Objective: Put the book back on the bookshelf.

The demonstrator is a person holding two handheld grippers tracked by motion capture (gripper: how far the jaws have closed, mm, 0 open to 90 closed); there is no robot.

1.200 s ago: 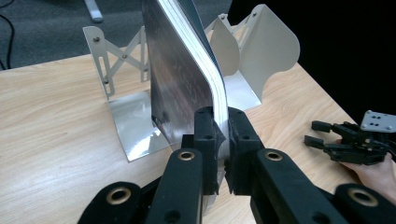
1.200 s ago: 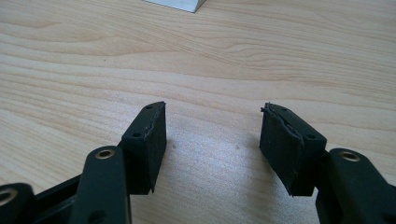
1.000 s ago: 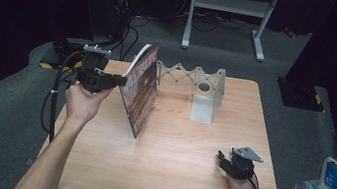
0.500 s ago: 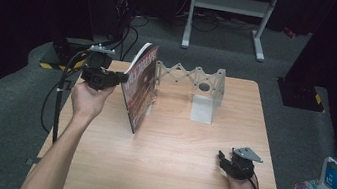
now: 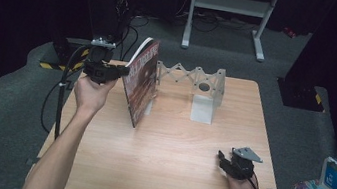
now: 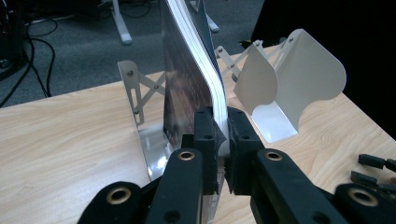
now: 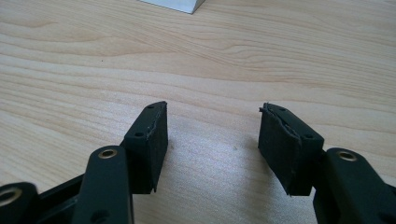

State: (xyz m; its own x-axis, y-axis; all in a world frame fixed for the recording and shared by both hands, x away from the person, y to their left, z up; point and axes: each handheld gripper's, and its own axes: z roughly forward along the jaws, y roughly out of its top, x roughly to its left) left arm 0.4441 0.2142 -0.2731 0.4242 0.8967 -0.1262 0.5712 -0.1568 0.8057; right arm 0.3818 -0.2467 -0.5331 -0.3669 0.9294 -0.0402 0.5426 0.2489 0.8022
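Dark-covered book [image 6: 187, 84] stands upright, pinched in the left gripper [image 6: 222, 135].

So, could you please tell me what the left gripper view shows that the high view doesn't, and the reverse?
The left gripper view alone shows the left gripper shut on the book's white page edges, which bow near the jaws. The high view alone shows both forearms, the right gripper low on the table near its right edge, and the floor around. Both show the book upright beside the metal rack on the wooden table.
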